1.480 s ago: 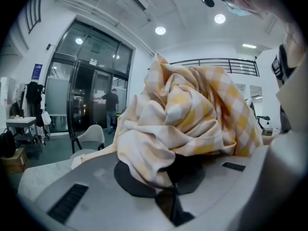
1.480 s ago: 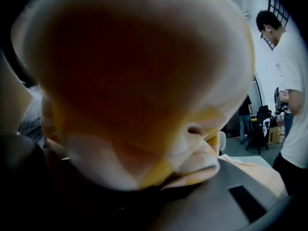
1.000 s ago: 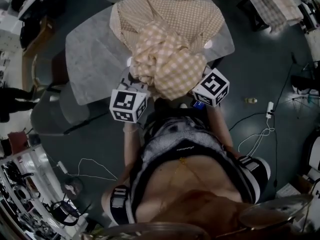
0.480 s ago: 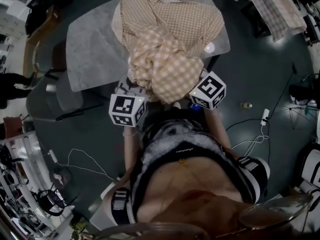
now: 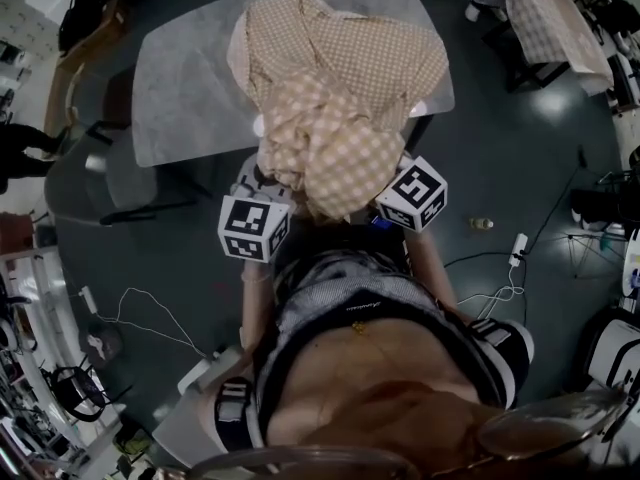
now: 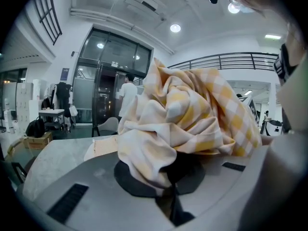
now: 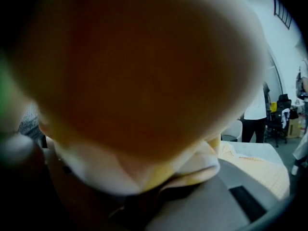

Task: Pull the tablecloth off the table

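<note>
Both grippers sit further back from the table point(image 5: 190, 88) than a second ago, nearer the person's body. The bunched checked tablecloth point(image 5: 335, 138) trails after them. Left gripper point(image 6: 169, 194) is clenched tight on a fold; right gripper point(image 7: 132, 198) grasps a thicker wad. The cloth's far part lies on the tabletop, so by my judgement the pull is only partly done.
</note>
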Demonstrator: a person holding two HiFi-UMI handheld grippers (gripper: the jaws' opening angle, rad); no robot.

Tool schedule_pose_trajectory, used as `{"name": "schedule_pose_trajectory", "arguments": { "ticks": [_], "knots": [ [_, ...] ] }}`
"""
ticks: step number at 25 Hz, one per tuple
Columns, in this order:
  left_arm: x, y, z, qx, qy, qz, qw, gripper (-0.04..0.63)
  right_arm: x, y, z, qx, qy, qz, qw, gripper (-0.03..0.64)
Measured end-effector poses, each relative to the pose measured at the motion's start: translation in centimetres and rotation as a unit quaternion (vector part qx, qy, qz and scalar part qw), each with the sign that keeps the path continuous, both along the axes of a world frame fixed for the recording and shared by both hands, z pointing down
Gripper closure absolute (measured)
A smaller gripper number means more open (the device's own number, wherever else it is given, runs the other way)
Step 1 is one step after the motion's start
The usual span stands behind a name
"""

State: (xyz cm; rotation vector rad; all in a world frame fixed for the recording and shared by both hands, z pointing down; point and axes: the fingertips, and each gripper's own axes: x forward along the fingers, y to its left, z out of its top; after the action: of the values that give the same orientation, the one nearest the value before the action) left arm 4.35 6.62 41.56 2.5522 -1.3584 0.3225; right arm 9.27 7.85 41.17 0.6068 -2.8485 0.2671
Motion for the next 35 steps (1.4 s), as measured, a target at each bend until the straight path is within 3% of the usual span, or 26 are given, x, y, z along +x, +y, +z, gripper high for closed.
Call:
{"name": "schedule_pose_trajectory", "arguments": {
  "ticks": [8, 16, 28, 35],
  "knots": [
    [-0.7, 2.7, -0.2, -0.003, -0.002, 0.017, 0.9998, 0.577, -0.8, 2.2, 0.1, -0.004, 0.007, 0.002, 1.0, 0.476],
    [-5.0, 6.6, -0.3, 0.001, 0.003, 0.003, 1.0, 0.577, -5.2, 5.9, -0.1, 0.003, 0.011, -0.006, 1.0, 0.476],
    [-8.8, 13.5, -1.2, 0.013, 0.015, 0.02, 0.9996, 0.577, -9.1, 13.0, -0.9, 0.009, 0.013, 0.014, 1.0, 0.476],
    [-8.9, 17.8, -0.4, 0.018, 0.025, 0.034, 0.999, 0.577, -9.3, 17.4, -0.1, 0.017, 0.011, 0.032, 0.999, 0.476]
  ]
}}
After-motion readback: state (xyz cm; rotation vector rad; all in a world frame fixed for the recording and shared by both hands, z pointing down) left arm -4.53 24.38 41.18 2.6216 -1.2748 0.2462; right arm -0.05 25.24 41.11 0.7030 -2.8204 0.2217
